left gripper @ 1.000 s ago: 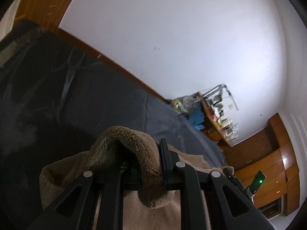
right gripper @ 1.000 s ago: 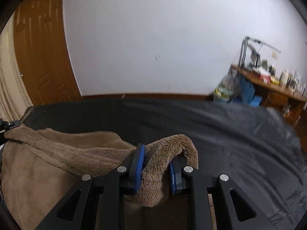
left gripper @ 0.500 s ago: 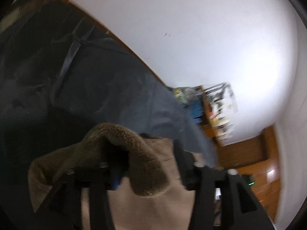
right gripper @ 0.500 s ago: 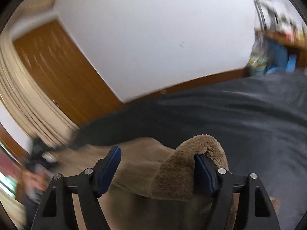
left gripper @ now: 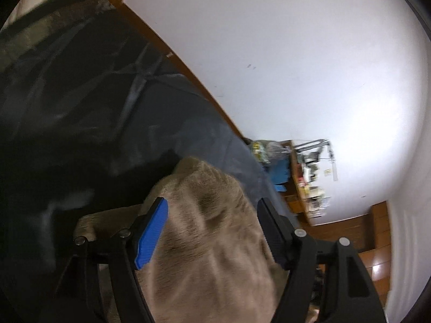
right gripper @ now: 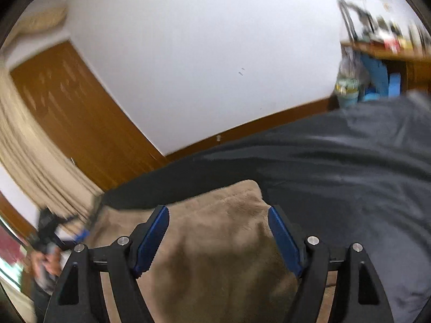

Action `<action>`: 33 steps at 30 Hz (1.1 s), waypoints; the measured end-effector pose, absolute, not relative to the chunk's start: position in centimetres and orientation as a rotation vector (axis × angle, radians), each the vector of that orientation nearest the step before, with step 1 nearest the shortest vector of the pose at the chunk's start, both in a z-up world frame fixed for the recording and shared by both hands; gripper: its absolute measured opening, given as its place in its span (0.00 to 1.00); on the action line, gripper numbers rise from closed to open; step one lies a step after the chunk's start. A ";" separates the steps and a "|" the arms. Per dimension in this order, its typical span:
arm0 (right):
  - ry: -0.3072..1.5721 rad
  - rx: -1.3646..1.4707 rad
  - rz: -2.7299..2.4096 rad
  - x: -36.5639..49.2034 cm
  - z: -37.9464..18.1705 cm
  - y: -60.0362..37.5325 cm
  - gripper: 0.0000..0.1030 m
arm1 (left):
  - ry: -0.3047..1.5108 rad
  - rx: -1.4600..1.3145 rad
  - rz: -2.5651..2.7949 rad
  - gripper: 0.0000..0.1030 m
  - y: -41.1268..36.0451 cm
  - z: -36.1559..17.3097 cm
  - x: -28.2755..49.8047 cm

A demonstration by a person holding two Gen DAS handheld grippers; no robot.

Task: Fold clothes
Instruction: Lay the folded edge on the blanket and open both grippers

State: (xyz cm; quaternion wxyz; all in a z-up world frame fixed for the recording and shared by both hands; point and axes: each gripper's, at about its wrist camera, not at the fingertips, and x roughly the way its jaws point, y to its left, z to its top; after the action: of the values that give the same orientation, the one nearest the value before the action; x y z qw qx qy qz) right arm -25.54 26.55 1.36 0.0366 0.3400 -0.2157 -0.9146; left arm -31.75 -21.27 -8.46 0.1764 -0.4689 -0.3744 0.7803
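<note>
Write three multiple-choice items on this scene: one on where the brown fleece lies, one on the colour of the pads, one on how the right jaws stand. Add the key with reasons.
1. The brown fleece garment lies on:
A. a dark sheet
B. a wooden desk
C. a white wall

2. The pads of the right gripper are:
A. red
B. blue
C. yellow

3. The right jaws stand:
A. clamped on a fold
B. apart, clear of the fabric
C. out of view

Key: A, the dark sheet spreads around the fleece; B, both inner faces show blue; B, the fleece lies flat below, with a gap beside each pad.
</note>
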 end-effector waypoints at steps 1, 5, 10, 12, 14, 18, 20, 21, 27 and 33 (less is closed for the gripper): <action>-0.571 1.064 -2.832 -25.2 1.6 25.6 0.76 | -1.020 -1.322 2.236 0.71 -20.8 -8.2 -31.4; -0.204 1.122 -2.869 -25.3 1.7 21.1 0.76 | -0.823 -1.276 2.289 0.73 -17.5 -7.2 -29.5; 0.218 1.231 -2.839 -25.9 -0.4 15.5 0.76 | -0.526 -1.259 2.341 0.75 -13.3 -7.3 -27.8; 0.246 1.332 -2.794 -26.9 -2.0 15.7 0.76 | -0.450 -1.291 2.380 0.75 -12.8 -8.3 -27.7; 0.192 1.464 -2.721 -27.8 -4.6 16.6 0.79 | -0.444 -1.320 2.405 0.75 -12.5 -9.6 -28.3; 0.067 1.431 -2.706 -27.7 -5.0 18.1 0.85 | -0.477 -1.279 2.396 0.75 -12.9 -10.4 -28.2; 0.093 1.430 -2.713 -27.6 -5.1 17.9 0.86 | -0.458 -1.275 2.413 0.79 -12.6 -10.5 -28.2; 0.116 1.429 -2.721 -27.5 -5.2 17.8 0.86 | -0.423 -1.272 2.426 0.80 -12.2 -10.6 -28.1; 0.103 1.413 -2.737 -27.1 -5.3 17.9 0.87 | -0.237 -1.291 2.513 0.81 -9.7 -10.6 -27.6; 0.162 1.304 -2.926 -22.4 -1.6 16.7 0.87 | -0.222 -1.223 2.565 0.81 -9.4 -7.3 -23.2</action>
State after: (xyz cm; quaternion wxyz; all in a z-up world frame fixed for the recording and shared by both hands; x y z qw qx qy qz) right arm -22.42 16.69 -1.65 -0.0329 0.4064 0.0504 -0.9117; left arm -23.18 -9.40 -7.34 0.1450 -0.4245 -0.0770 0.8904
